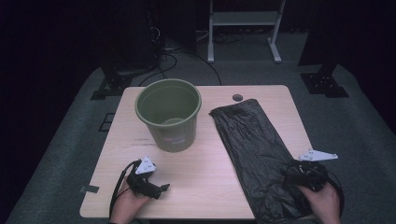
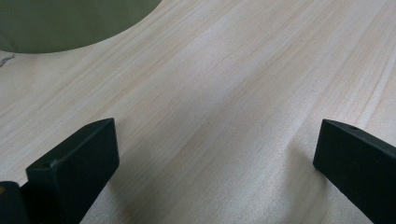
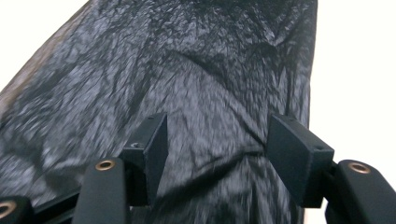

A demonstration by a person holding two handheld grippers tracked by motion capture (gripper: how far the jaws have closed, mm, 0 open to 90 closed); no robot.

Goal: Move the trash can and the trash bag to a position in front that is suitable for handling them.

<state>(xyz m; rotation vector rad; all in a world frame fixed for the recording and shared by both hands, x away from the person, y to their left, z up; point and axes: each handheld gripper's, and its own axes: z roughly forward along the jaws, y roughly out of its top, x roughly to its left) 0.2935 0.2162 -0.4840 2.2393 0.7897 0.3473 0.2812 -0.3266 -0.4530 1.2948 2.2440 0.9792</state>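
Note:
A green plastic bin point(image 1: 169, 114) stands upright at the back left of the wooden table point(image 1: 205, 172); its lower wall point(image 2: 70, 23) curves across the top left of the left gripper view. A crinkled black plastic bag point(image 1: 254, 149) lies flat down the table's right side. My left gripper point(image 1: 163, 188) rests near the front left edge, jaws open over bare wood point(image 2: 217, 135). My right gripper point(image 1: 287, 175) is over the near end of the bag. Its jaws stand open just above the bag's creased film point(image 3: 187, 70), with nothing pinched between them point(image 3: 217, 135).
A small round cable hole point(image 1: 237, 97) sits at the table's far edge beside the bag. A piece of tape point(image 1: 88, 189) sticks out at the front left corner. Black stand feet point(image 1: 109, 86) point(image 1: 324, 84) and a white frame point(image 1: 243, 18) stand on the carpet behind.

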